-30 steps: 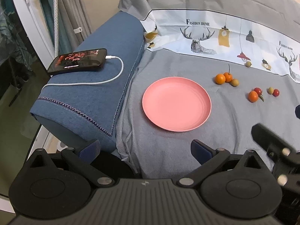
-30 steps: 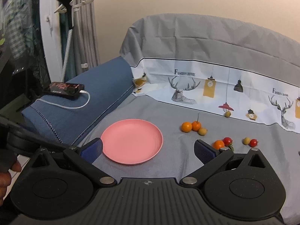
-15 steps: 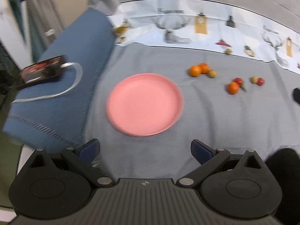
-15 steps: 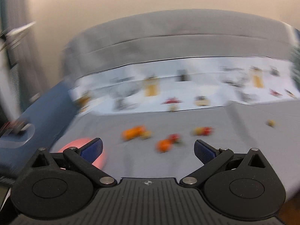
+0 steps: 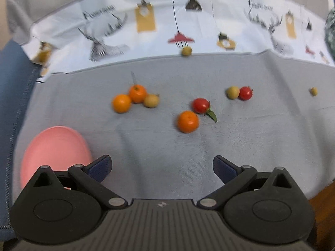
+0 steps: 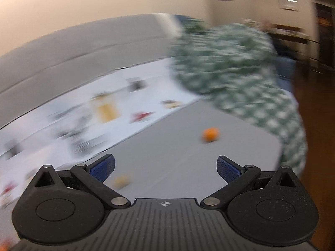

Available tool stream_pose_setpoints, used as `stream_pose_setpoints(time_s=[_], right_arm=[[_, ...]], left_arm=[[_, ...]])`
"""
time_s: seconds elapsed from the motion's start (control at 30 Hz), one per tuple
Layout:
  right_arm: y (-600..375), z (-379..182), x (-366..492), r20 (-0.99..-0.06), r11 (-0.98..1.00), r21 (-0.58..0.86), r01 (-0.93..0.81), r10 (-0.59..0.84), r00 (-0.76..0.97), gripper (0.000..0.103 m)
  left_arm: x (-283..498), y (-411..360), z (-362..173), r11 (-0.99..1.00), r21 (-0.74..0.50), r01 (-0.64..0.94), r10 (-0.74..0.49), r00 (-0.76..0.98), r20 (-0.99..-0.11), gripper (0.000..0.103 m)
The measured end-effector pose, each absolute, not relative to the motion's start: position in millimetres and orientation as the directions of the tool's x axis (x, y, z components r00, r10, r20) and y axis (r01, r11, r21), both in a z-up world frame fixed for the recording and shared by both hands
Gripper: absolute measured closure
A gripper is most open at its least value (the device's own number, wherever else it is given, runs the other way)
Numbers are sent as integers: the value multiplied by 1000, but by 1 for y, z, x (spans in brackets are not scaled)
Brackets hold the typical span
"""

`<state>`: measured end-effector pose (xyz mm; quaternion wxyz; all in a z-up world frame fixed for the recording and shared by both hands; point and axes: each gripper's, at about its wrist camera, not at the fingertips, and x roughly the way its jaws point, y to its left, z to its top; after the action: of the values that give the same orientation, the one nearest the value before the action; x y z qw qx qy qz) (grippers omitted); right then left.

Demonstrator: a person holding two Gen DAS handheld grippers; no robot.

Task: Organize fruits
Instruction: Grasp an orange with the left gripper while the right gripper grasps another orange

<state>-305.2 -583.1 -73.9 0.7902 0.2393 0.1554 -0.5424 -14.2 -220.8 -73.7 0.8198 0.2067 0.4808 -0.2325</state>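
Smearing hides the right view (one orange (image 6: 210,134) readable); pink plate (image 5: 52,146) half-covered.

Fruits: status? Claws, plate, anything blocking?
Left claw open, empty. Right claw open, empty, view blurred. Fruits loose on grey cloth, nearest an orange; pink plate bare. Nothing blocking.

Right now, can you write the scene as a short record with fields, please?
surface: grey cloth
plate: pink plate, low left, nothing on it where visible
fruit: three oranges, two red tomatoes and four small yellow-green fruits on the cloth
nearest fruit: orange, beside a tomato
left gripper: open, holds nothing
right gripper: open, holds nothing
right view: blurred
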Motion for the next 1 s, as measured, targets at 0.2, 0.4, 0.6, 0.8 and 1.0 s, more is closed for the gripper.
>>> stream_pose_setpoints(time_s=[0.2,0.4,0.6,0.8,1.0], right_arm=[[-725,-155,-298,-626,102,205,973,-751,211,1],[-792,-216,-268,-713,87,159,983,-679,175,1],[-796,-243,-251,-647,125,41,991,-753,121,1],[-793,-243,-252,-649,132,40,990,-750,126,1],[-783,-224,-242,-633,203,-16,979,-760,147,67]], left_arm=[[10,-269,-127,804,154,575,-123,414,-902,0],[31,-294,-157,796,167,582,-97,396,-913,0],[52,-293,-176,816,114,567,-123,363,-924,0],[60,-287,-175,846,87,526,-125,354,-927,5],[47,-290,-155,790,131,599,-162,410,-897,61]])
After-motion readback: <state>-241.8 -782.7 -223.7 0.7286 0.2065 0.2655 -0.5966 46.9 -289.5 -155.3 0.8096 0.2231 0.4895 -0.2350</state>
